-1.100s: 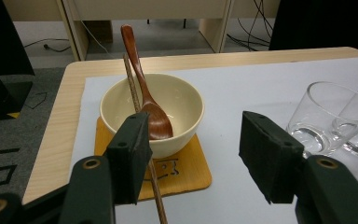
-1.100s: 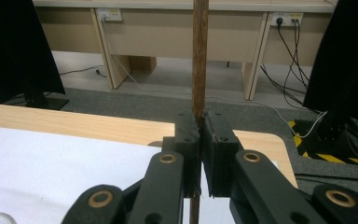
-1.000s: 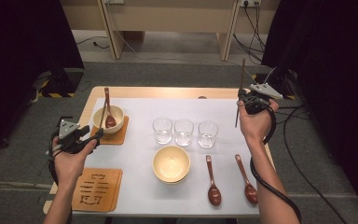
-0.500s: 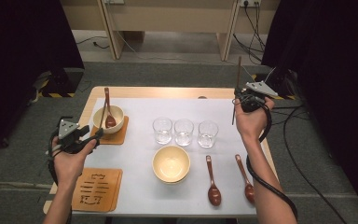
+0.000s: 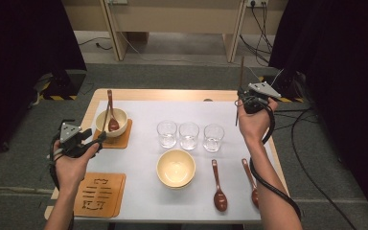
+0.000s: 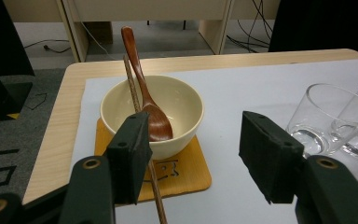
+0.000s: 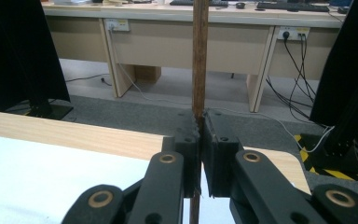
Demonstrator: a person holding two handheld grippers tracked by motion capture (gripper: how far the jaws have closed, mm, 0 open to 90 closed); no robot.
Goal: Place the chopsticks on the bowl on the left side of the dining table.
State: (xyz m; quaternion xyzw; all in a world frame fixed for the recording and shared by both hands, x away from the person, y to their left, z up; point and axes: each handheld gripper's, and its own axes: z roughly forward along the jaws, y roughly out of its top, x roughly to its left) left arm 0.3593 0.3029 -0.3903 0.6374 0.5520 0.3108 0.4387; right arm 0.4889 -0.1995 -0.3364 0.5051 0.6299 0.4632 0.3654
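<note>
My right gripper (image 5: 242,98) (image 7: 201,126) is shut on a brown wooden chopstick (image 5: 241,72) (image 7: 199,56), held upright above the table's far right corner. My left gripper (image 5: 98,140) (image 6: 193,140) stands open at the left, pointing at a cream bowl (image 5: 111,116) (image 6: 179,105) on an orange coaster (image 5: 122,140) (image 6: 191,168). A dark wooden spoon (image 5: 111,117) (image 6: 156,121) stands in that bowl. A second chopstick (image 6: 131,86) leans across the bowl's rim. Its near end runs down beside my left pad, and the pads do not press on it.
Three clear glasses (image 5: 166,133) (image 5: 189,135) (image 5: 213,137) stand in a row mid-table. An empty cream bowl (image 5: 175,167) sits in front of them. Two wooden spoons (image 5: 219,184) (image 5: 250,179) lie to its right. An empty orange coaster (image 5: 99,194) lies at the front left on the white mat (image 5: 143,115).
My right gripper has edged slightly to the left with the upright chopstick. The left gripper has stayed where it was.
</note>
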